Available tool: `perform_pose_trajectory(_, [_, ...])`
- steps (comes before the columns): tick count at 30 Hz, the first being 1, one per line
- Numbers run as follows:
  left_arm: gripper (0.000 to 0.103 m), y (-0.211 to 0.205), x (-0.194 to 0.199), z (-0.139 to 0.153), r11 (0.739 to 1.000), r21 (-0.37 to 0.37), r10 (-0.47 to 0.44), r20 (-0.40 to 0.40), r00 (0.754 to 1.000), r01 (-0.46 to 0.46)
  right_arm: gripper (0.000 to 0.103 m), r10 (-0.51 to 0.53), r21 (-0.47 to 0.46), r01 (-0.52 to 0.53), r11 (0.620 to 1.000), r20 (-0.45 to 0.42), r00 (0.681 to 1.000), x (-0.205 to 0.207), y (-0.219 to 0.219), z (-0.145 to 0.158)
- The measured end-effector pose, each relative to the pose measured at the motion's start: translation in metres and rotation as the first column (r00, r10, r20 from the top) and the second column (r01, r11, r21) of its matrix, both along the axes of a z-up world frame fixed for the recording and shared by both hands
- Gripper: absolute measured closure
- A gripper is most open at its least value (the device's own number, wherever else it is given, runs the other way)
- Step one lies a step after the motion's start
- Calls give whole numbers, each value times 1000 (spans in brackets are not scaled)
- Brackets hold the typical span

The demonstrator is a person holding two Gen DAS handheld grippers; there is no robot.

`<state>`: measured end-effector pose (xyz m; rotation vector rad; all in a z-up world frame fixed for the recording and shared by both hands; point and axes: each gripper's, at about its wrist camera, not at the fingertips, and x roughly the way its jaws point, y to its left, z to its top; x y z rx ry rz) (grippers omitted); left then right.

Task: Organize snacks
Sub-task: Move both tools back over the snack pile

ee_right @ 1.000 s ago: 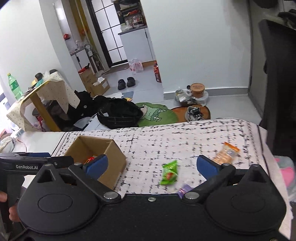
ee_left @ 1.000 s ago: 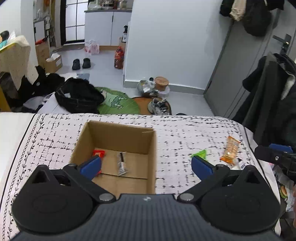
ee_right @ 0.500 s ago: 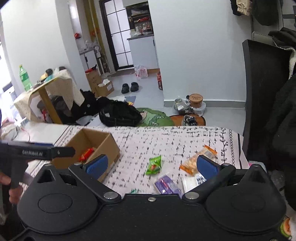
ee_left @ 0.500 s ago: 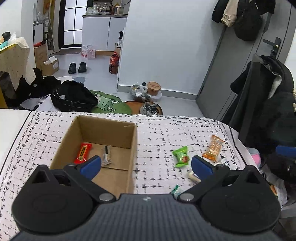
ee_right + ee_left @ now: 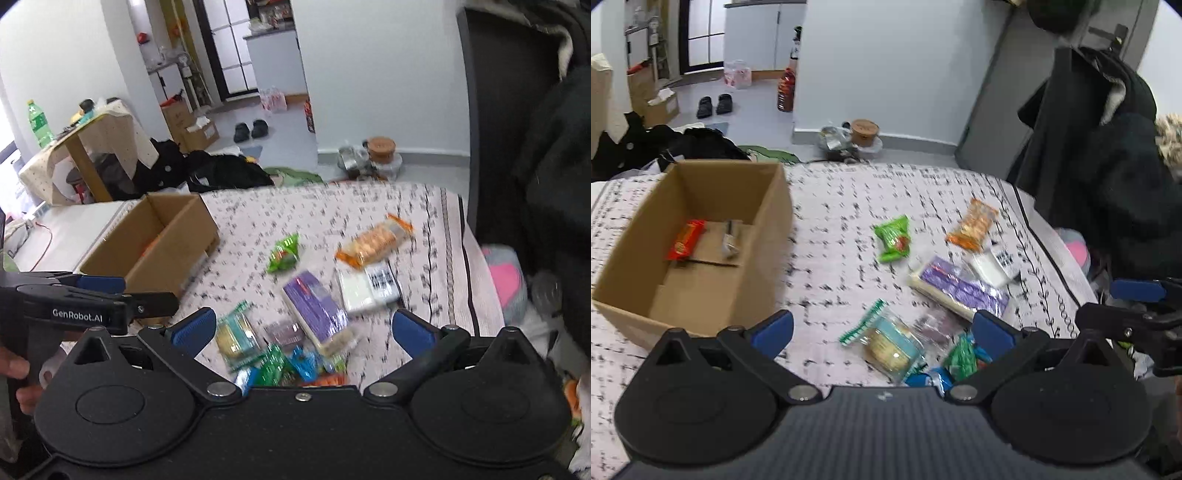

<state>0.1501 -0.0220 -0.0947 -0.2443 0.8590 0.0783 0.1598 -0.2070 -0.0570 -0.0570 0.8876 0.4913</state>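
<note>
Cloth with a black dash print [image 5: 849, 229] covers the table, its bordered edge running down the right side beside a dark coat [image 5: 1108, 155] hung on a chair. Beyond the far edge lie a grey floor, a white wall, a pair of black slippers [image 5: 714, 105], a black bag [image 5: 229, 171] and a second small table with a green bottle [image 5: 38, 123]. An open cardboard box [image 5: 768, 206] sits on the left part of the cloth, its long axis running away from the camera; a red bar [image 5: 686, 240] and a small silvery packet [image 5: 729, 242] lie on its bottom, both lengthwise with the box. Bare cloth separates the box from the loose snacks on the right. There, a green packet [image 5: 893, 238] lies nearest the box, an orange cracker pack [image 5: 973, 225] points toward the far right corner, a white pack [image 5: 991, 262] lies just beside it, and a purple wafer pack [image 5: 960, 286] stretches diagonally from far left to near right. Nearer, a clear-wrapped cake with teal print [image 5: 890, 341] and small green and blue sweets [image 5: 288, 365] cluster at the near edge, blurred. The left gripper [image 5: 882, 328] hovers above this cluster with fingers spread wide and empty. The right gripper [image 5: 303, 328] hangs over the same pile, likewise wide apart with nothing between its fingers.
</note>
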Motion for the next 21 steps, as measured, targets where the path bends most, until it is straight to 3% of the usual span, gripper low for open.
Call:
perform_pose_trajectory(8, [5,-13,18,-31,998,-25,-59,-29,998,59,10,-24,2,24,1000,-35,999,8,-8,-20])
perform_pose_trajectory(17, [39,-19,22,-59,992,-97,-87,-77,993,79,26,-40,-25,37,999,-112,993,6,-5,-61])
perform_pose_trajectory(21, [42,-19,17,-68,991,-111,-90,-88,992,80,27,-67,-29,64,998,-118,991,0,-6,-71])
